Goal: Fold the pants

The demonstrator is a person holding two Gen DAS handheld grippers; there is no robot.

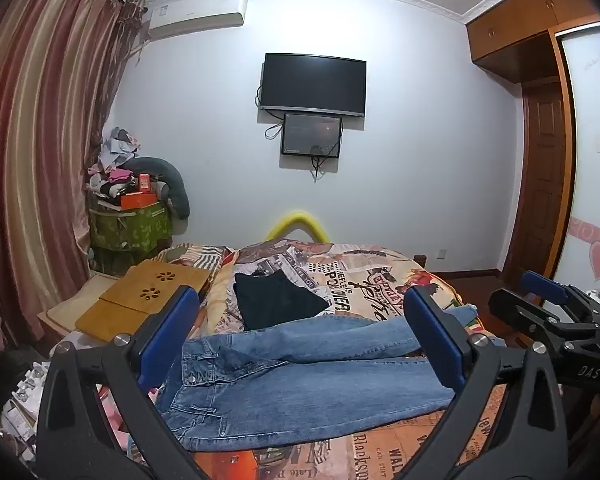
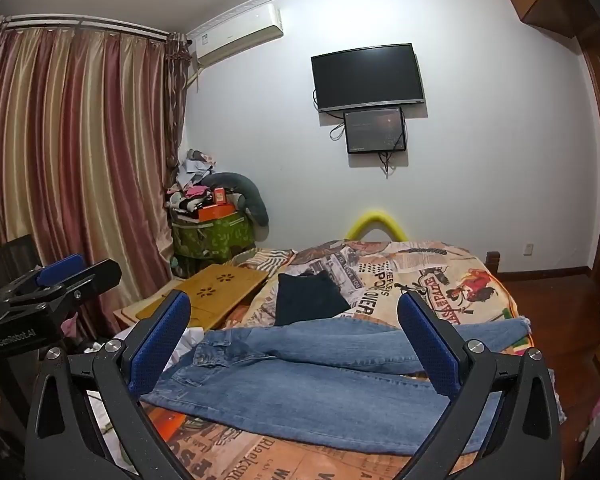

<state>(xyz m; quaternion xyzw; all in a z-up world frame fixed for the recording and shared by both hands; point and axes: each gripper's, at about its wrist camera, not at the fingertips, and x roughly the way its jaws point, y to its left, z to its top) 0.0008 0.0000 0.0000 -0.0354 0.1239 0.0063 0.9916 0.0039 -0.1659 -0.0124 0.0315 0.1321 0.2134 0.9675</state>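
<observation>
Gaping wide and empty, both grippers [image 1: 300,332] [image 2: 296,336] hover above jeans [image 1: 300,392] on "POWER"-printed bedspread [image 1: 360,284].

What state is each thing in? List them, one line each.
Jeans: spread flat across the bed, unfolded, legs apart, waist to the left.
Dark garment: folded, lying on the blanket behind the jeans.
Left gripper: open, empty, above the jeans.
Right gripper: open, empty, above the jeans.
TV: off, screen dark.
Small screen: dimly lit.
Curtains: drawn shut.
</observation>
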